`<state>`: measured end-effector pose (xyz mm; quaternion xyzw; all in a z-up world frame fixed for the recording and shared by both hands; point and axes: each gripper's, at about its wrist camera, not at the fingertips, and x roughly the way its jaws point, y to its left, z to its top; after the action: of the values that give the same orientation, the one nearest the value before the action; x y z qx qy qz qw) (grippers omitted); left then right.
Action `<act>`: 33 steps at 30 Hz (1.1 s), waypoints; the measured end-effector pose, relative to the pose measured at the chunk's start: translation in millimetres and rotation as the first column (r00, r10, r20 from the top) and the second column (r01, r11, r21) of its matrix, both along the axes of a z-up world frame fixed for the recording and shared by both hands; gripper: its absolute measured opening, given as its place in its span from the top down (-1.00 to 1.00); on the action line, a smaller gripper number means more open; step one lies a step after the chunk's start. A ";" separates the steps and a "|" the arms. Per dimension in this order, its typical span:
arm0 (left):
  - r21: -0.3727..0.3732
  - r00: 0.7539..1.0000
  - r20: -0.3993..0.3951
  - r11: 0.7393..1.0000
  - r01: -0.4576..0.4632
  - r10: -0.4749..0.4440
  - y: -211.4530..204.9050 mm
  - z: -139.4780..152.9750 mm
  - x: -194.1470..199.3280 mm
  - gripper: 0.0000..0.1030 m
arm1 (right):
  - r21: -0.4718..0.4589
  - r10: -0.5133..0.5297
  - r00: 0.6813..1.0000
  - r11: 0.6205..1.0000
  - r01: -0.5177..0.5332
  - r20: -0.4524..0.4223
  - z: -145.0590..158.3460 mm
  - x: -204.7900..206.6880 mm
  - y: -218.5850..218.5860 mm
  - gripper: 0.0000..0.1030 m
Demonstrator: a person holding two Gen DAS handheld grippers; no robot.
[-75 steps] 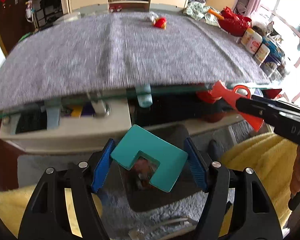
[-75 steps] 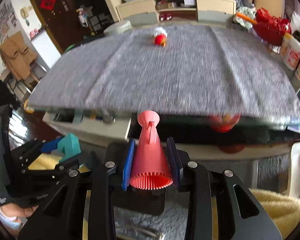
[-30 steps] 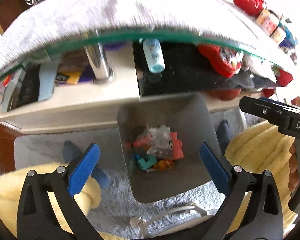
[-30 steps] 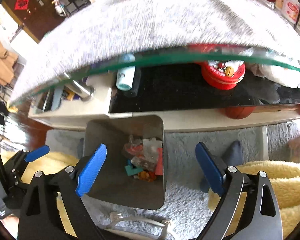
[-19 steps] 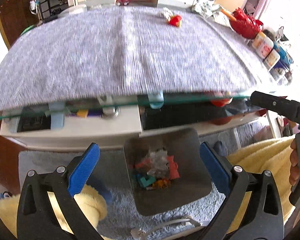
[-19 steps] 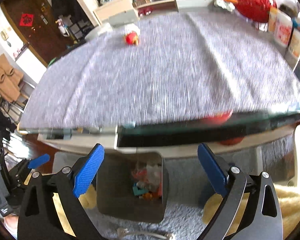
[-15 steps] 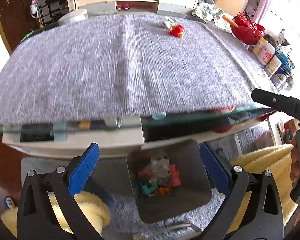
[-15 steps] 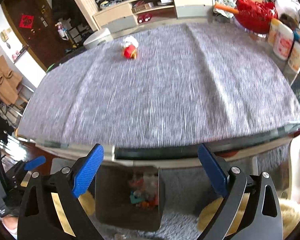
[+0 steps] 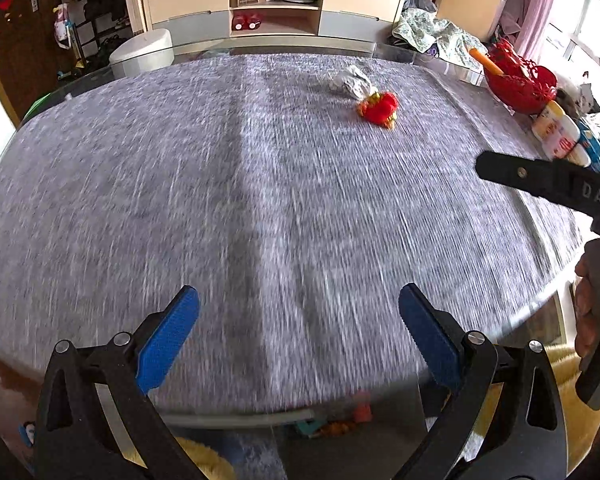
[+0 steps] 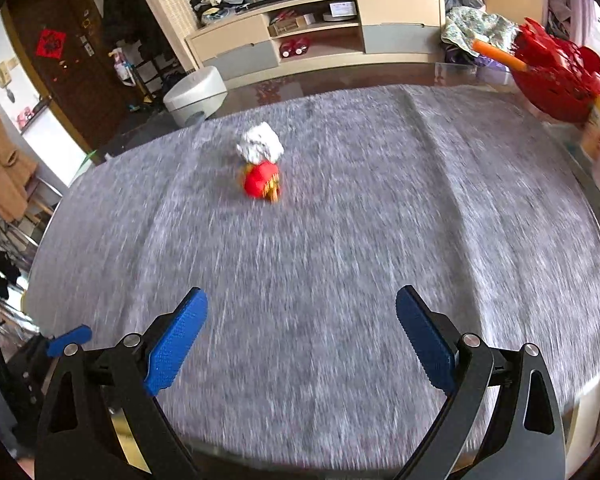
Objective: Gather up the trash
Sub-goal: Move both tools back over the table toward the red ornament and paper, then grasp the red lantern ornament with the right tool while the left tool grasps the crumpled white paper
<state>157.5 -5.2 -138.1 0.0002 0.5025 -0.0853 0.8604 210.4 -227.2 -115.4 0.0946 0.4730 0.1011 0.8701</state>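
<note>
Both my claws are spread wide and empty: the left gripper (image 9: pixel 299 332) and right gripper (image 10: pixel 302 334) hover over the near edge of the grey cloth (image 10: pixel 340 240), and the trash — a red lantern ornament (image 10: pixel 262 185) touching a crumpled white wad (image 10: pixel 259 144) just behind it — lies well ahead of both. The cloth covers a glass table (image 9: pixel 420 60); beyond it are a low cabinet (image 10: pixel 316 36) and, at the right, a red basket (image 10: pixel 556 76). The only lettering I can read is "DAS" on the other tool's black arm (image 9: pixel 548 180) in the left view — its tip is out of frame there.
</note>
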 end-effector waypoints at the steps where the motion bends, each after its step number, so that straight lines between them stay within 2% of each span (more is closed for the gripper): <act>1: 0.000 1.000 0.001 1.000 -0.001 0.001 -0.6 -0.1 6.7 -0.84 | -0.001 0.002 1.000 1.000 -0.002 0.002 -0.1 8.7 3.0 -0.86; 5: -0.006 1.000 -0.002 1.000 -0.002 0.002 -2.1 -1.5 34.3 -0.84 | -0.013 0.021 1.000 1.000 -0.021 0.007 -4.8 36.8 14.7 -0.84; 6: -0.010 1.000 -0.004 1.000 -0.001 0.001 -2.8 -2.0 39.7 -0.84 | -0.011 0.033 0.999 0.999 -0.033 0.003 -7.6 46.8 19.3 -0.80; 10: -0.007 1.000 -0.011 1.000 0.015 -0.015 -7.9 -4.3 58.3 -0.84 | 0.006 0.073 0.997 0.997 -0.073 -0.018 -15.6 74.9 31.0 -0.40; 14: 0.004 0.999 -0.010 0.999 0.040 -0.040 -14.2 -4.5 72.2 -0.84 | 0.011 0.113 0.993 0.994 -0.112 -0.029 -22.9 92.4 42.9 -0.35; 17: 0.000 0.999 -0.006 0.999 0.046 -0.046 -16.3 -4.4 81.9 -0.84 | 0.001 0.131 0.991 0.991 -0.131 -0.041 -27.7 99.3 48.5 -0.22; 18: -0.002 0.999 -0.007 0.999 0.047 -0.047 -16.7 -4.9 84.2 -0.84 | 0.003 0.137 0.989 0.991 -0.137 -0.048 -30.1 102.2 49.2 -0.12; 19: -0.003 0.999 -0.009 0.999 0.048 -0.048 -16.8 -5.7 86.2 -0.84 | 0.003 0.140 0.989 0.990 -0.140 -0.053 -32.0 103.8 48.7 0.09; 21: 0.000 0.999 -0.012 0.999 0.048 -0.048 -17.7 -7.6 90.7 -0.84 | 0.009 0.144 0.988 0.990 -0.144 -0.053 -34.2 106.0 47.1 0.32; 26: -0.001 0.999 -0.011 0.999 0.053 -0.053 -23.2 -9.1 107.1 -0.84 | 0.031 0.125 0.992 0.992 -0.125 -0.026 -22.4 104.1 34.1 0.35; 33: -0.001 0.996 0.019 0.996 0.088 -0.088 -44.7 -4.7 140.2 -0.83 | 0.003 0.047 0.998 0.999 -0.047 0.036 2.8 120.1 0.0 0.35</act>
<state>297.8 -49.9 -142.8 0.0221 0.4936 -0.1235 0.8606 330.5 -227.2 -112.6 0.0833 0.4593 0.1240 0.8756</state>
